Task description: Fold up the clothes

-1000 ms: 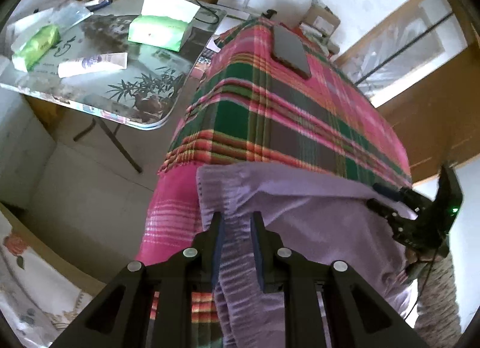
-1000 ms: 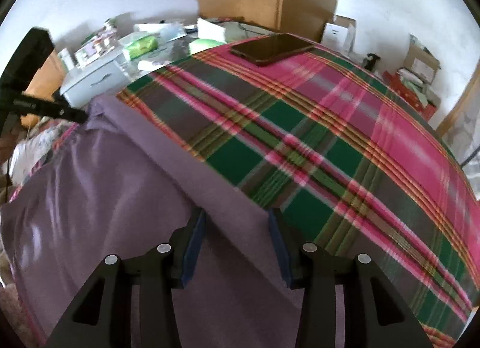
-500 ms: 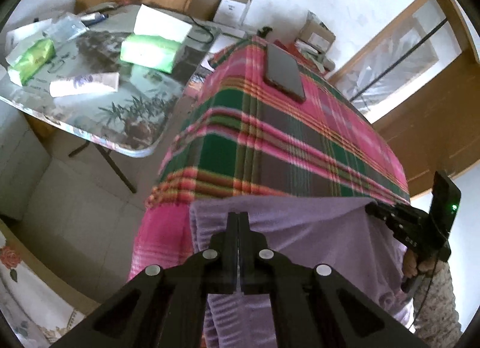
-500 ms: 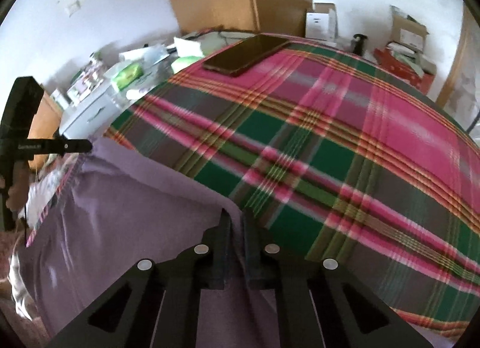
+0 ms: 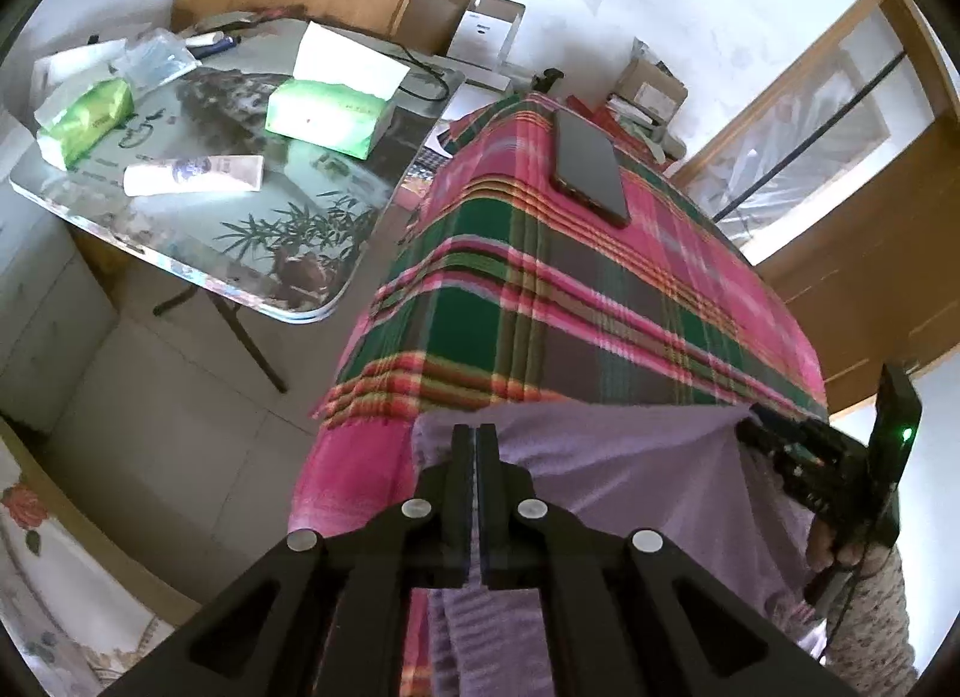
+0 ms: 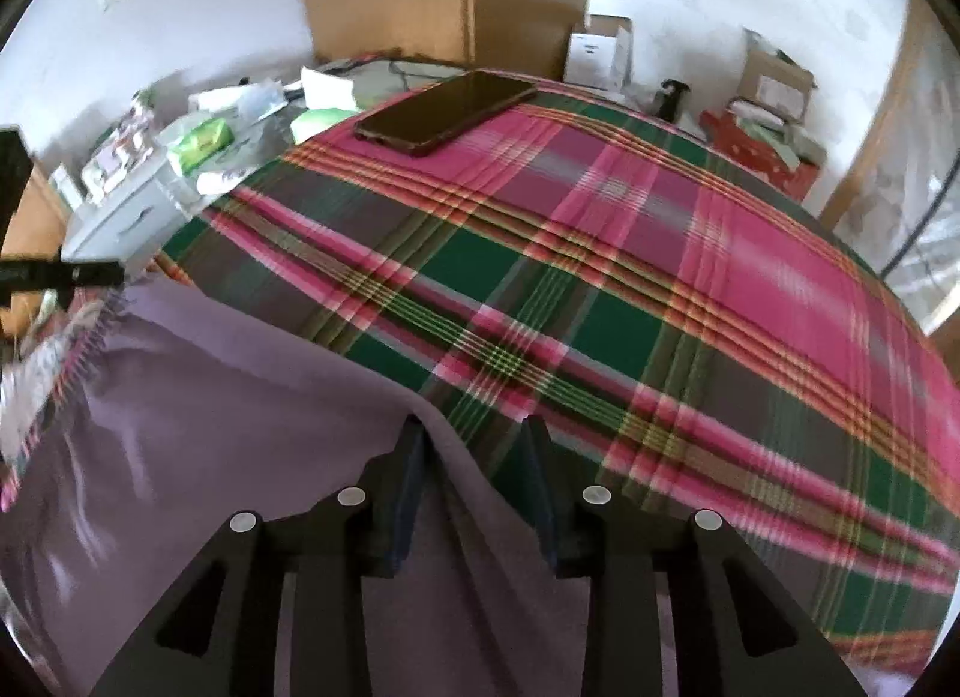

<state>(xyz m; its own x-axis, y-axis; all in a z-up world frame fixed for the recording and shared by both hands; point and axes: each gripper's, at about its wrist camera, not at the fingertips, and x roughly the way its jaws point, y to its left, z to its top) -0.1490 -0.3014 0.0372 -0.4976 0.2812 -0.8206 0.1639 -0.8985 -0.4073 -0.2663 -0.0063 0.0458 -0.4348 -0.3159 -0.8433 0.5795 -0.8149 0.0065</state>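
Currently a lilac garment (image 5: 600,457) is draping over the near edge of a plaid-covered bed (image 6: 600,289). The left gripper (image 5: 478,445) is pinching its corner; the right gripper (image 6: 474,445) is opening, probably losing its hold. Regripping evenly would help. A phone (image 6: 447,111) is lying ahead, in the way.

Both wrist views close, angled down (shared: plaid bed (image 5: 588,301)).

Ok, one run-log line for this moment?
left hand-held gripper: shut on purple garment | right hand-held gripper: opening, garment between | phone: on plaid cloth
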